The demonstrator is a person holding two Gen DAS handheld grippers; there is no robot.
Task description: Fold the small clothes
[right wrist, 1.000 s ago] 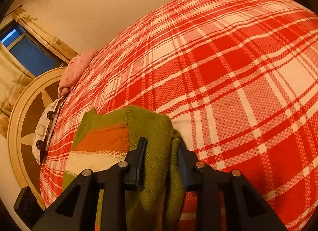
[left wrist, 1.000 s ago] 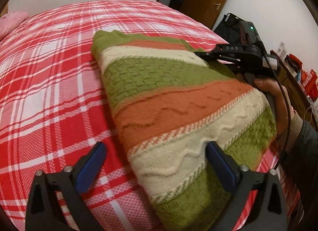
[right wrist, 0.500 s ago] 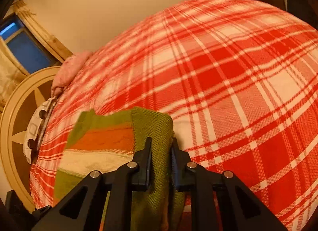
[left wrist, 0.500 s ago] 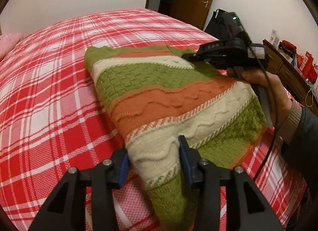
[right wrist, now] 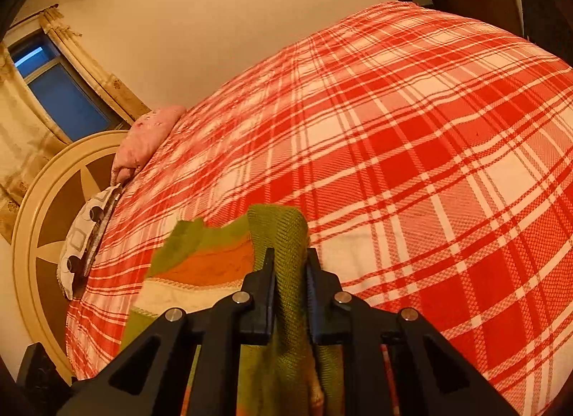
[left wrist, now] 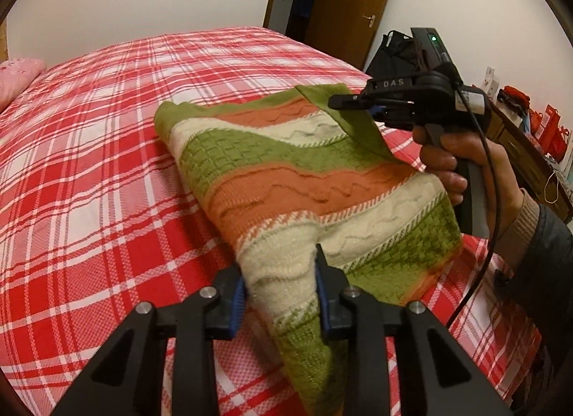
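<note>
The striped sweater (left wrist: pixel 304 179) lies on the plaid bed (left wrist: pixel 89 172), its long axis running between the two tools. The left gripper (left wrist: pixel 281 290), jaws just closing, pinches the near cream edge. The right gripper (right wrist: pixel 290 283), likewise closing, clamps the green far corner, apparently lifted.

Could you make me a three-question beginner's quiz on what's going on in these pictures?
1. True or false: the left tool has its fingers closed on the striped sweater.
2. Which band of the sweater does the right tool grip? A) the green edge B) an orange band C) a cream band
3. Fill in: the sweater lies on a bed covered with a red and white ____ bedspread.

Key:
1. True; its jaws have just been closing, and they now pinch a cream and green part of the knit.
2. A.
3. Plaid (checked).
</note>
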